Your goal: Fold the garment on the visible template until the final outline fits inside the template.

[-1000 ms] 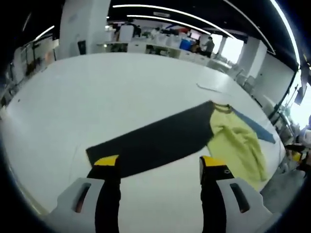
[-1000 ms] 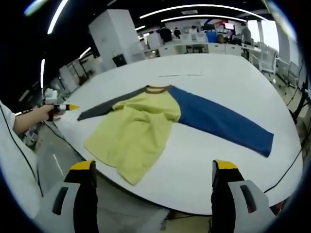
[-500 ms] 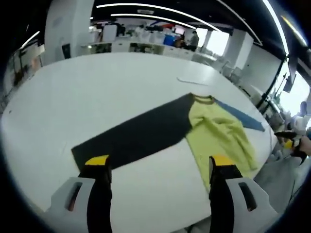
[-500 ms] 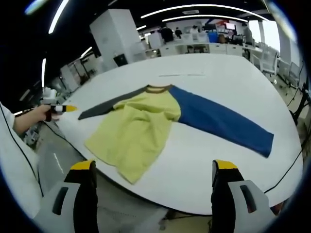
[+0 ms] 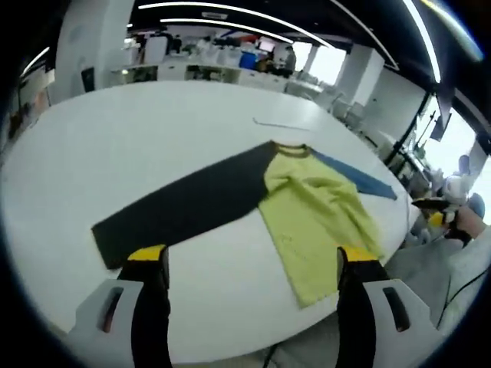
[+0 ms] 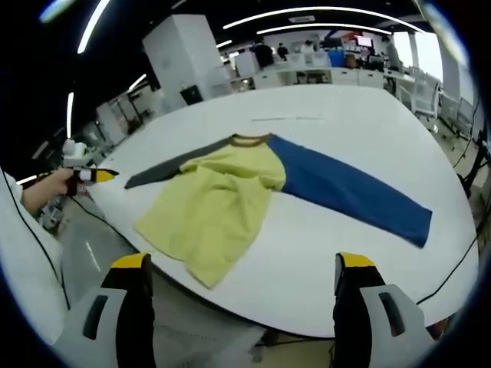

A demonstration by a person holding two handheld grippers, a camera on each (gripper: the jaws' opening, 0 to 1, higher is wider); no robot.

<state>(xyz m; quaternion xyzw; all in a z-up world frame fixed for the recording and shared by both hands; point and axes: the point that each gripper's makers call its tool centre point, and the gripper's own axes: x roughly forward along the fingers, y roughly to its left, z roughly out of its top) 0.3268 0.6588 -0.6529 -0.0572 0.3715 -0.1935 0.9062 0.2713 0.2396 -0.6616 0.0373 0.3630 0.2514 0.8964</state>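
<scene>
Yellow-bodied, the garment (image 5: 307, 207) lay centre-right on the white desk (image 5: 138, 138) in the left gripper view, nearer frame centre than a second before as the wide, empty left tool (image 5: 249, 264) swung. In the right gripper view the garment (image 6: 230, 203) sat centre-left, unmoved, with the right tool (image 6: 239, 268) wide and empty, so folding had not started.

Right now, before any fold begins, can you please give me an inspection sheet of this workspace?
Surface: white table, large, rounded edge.
Job's things: shirt lying unfolded, yellow body, dark sleeve and blue sleeve spread out; hem hangs over the table edge. Template: not made out.
Clutter: thin pale strip beyond the collar.
Grippers: left tool and right tool both open, holding nothing, above the table edge.
Cables: one dark cable hanging over the table edge.
Surroundings: open office, desks, ceiling light strips.
</scene>
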